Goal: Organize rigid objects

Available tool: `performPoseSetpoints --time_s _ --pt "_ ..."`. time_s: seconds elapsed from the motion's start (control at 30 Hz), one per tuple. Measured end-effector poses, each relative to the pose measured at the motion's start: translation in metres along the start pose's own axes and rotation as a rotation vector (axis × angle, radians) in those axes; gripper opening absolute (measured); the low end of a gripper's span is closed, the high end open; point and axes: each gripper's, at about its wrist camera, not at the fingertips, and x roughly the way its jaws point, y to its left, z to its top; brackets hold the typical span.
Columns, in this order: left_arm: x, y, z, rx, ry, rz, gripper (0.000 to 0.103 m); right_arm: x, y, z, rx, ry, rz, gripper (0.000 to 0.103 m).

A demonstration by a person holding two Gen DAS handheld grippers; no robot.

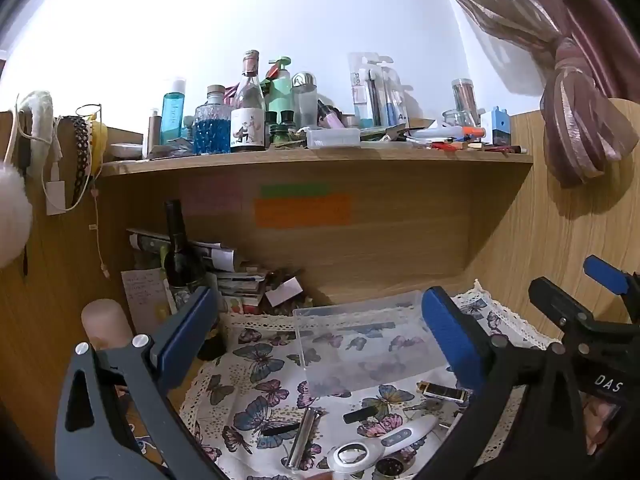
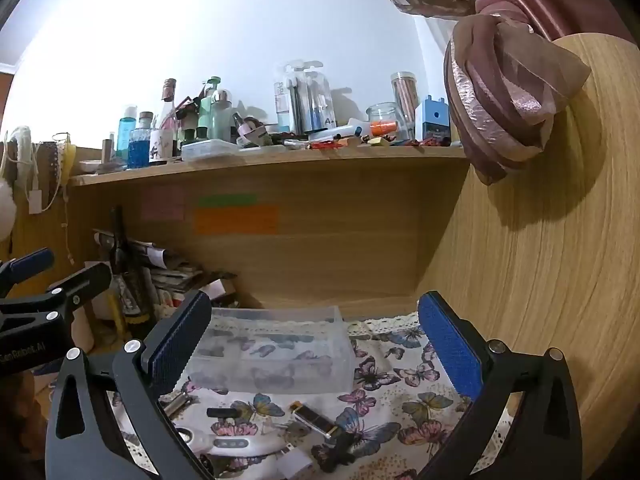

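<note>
Left wrist view, one clear box (image 1: 360, 344) (nothing inside), left gripper (image 1: 320, 332) and right gripper (image 2: 316, 344) released.

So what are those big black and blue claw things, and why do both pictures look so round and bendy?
They are tongs that a person holds, one in each hand. Each has a tiny camera with a bulging lens, so everything curves. One picture looks along the left tongs, the other along the right tongs. Both stand wide open and hold nothing. On the desk lies a butterfly cloth with a clear plastic box, which looks empty. In front of it lie small things: a silver tube, a white handle with buttons and a black and gold lighter. Above is a shelf crowded with bottles.
</note>
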Motion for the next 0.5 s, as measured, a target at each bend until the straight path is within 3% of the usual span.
performPoseSetpoints --time_s 0.5 --pt "0.0037 0.0008 -0.0028 -0.012 0.000 -0.013 0.103 0.0038 0.0054 -0.0026 0.003 0.020 0.000 0.103"
